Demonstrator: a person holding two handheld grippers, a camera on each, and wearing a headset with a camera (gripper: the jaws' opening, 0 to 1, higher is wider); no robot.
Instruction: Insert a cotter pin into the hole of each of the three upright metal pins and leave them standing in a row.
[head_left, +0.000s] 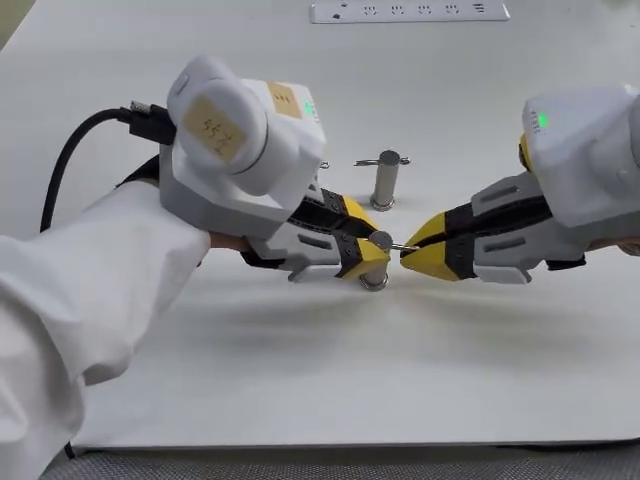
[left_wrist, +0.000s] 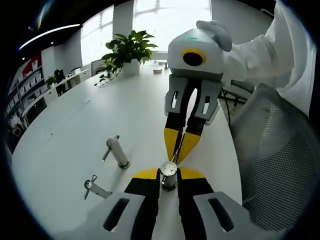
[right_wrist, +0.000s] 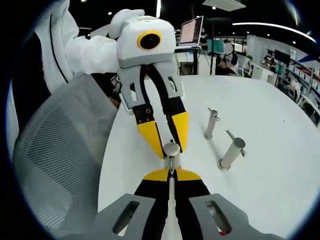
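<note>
Left gripper (head_left: 366, 240) has its jaws pressed in on the sides of the metal pin (left_wrist: 168, 172), which stands on the table (head_left: 300, 380) right between the two tools. Why clamp it if it stands up fine on its own?

Reply: my guess is bracing. The right gripper (head_left: 412, 250) has its jaws squeezed flat on a thin cotter pin (head_left: 399, 246) and points it sideways at the pin's head. Push sideways on a loose upright pin and I'd expect it to tip or skate away.

OP: makes sense. And coming in nose to nose like that?

Reply: probably so the wire lines up with the cross hole. The grip sits low on the shaft too, so the head is free. I can't tell if the tip is in the hole yet, it's too small to see.

OP: how far along then?

Reply: one upright pin (right_wrist: 232, 152) and another (right_wrist: 212, 122) stand nearby, and each seems to have a cotter pin through its top. So this looks like the last one.
</note>
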